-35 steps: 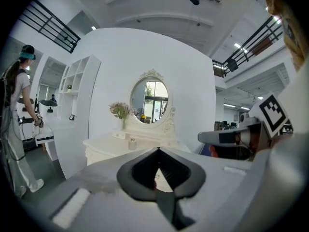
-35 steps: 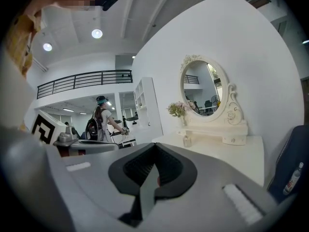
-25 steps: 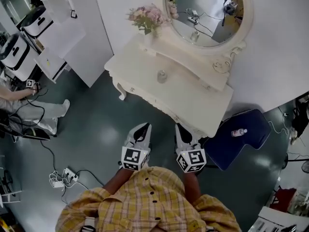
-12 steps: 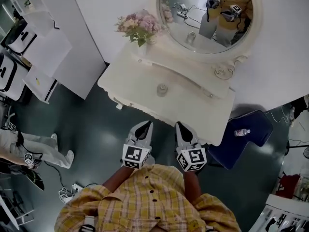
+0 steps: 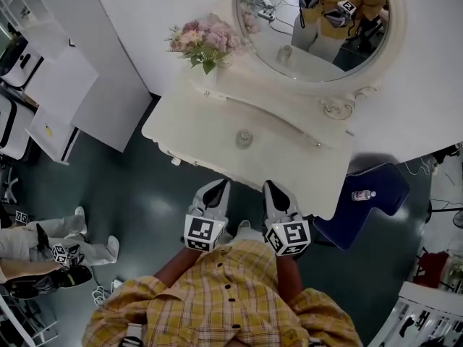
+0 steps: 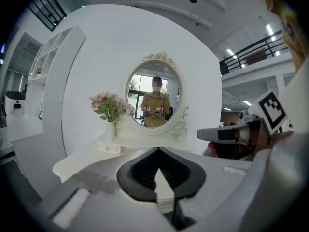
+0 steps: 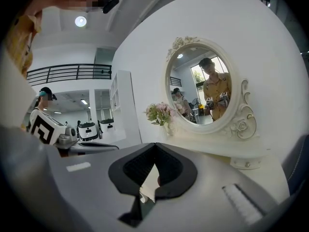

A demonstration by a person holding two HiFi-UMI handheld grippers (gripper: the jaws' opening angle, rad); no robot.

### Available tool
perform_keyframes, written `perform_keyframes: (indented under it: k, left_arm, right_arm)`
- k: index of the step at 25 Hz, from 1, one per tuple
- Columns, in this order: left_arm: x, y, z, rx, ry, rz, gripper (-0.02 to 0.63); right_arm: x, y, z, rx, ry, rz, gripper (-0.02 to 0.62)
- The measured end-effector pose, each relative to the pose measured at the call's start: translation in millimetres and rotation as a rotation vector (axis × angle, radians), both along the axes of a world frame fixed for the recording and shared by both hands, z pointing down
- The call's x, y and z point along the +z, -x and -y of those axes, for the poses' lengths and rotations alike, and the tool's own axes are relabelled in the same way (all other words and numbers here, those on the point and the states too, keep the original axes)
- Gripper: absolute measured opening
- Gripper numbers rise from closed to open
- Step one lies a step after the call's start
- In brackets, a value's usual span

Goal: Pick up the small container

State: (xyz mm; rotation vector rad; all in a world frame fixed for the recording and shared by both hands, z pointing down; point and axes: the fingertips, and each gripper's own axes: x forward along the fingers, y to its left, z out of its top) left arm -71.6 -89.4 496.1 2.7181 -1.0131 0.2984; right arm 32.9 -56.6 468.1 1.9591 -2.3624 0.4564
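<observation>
A small clear, roundish container (image 5: 244,138) stands in the middle of the white dressing table (image 5: 289,172) in the head view. My left gripper (image 5: 219,187) and right gripper (image 5: 273,189) are side by side just short of the table's near edge, pointing at it, some way from the container. Both are shut with nothing between the jaws. In the left gripper view the left gripper (image 6: 157,149) has its tips meeting. The right gripper (image 7: 154,144) looks the same in its own view. I cannot make out the container in either gripper view.
An oval mirror (image 5: 311,20) rises behind the table, with a vase of pink flowers (image 5: 201,40) at its left on a raised shelf. A dark blue seat (image 5: 376,201) carrying a small bottle (image 5: 362,196) stands at the table's right. White cabinets (image 5: 65,85) line the left.
The dressing table has come closer to both grippers, and its near edge now lies just ahead of their tips. Both stay shut, side by side. My reflection now shows in the mirror.
</observation>
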Motion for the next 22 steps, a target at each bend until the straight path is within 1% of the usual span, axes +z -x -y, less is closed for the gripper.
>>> perform_keyframes:
  k: [7,13,19,22]
  left_arm:
    - [12,-7,13,-0.011,0.007,0.01,0.0]
    - [11,-20,31,-0.023,0.002,0.038,0.0]
    - [25,-29,47,-0.028,0.012,0.069,0.0]
    - [30,-37,57,-0.041,0.022,0.068,0.0]
  right_arm:
    - [3,-6,17,-0.022,-0.001,0.006,0.003]
    - [3,-21,37,-0.021,-0.003,0.019,0.003]
    - [14,-30,53,-0.04,0.019,0.023,0.003]
    - [21,-36,57,-0.048,0.031,0.026,0.003]
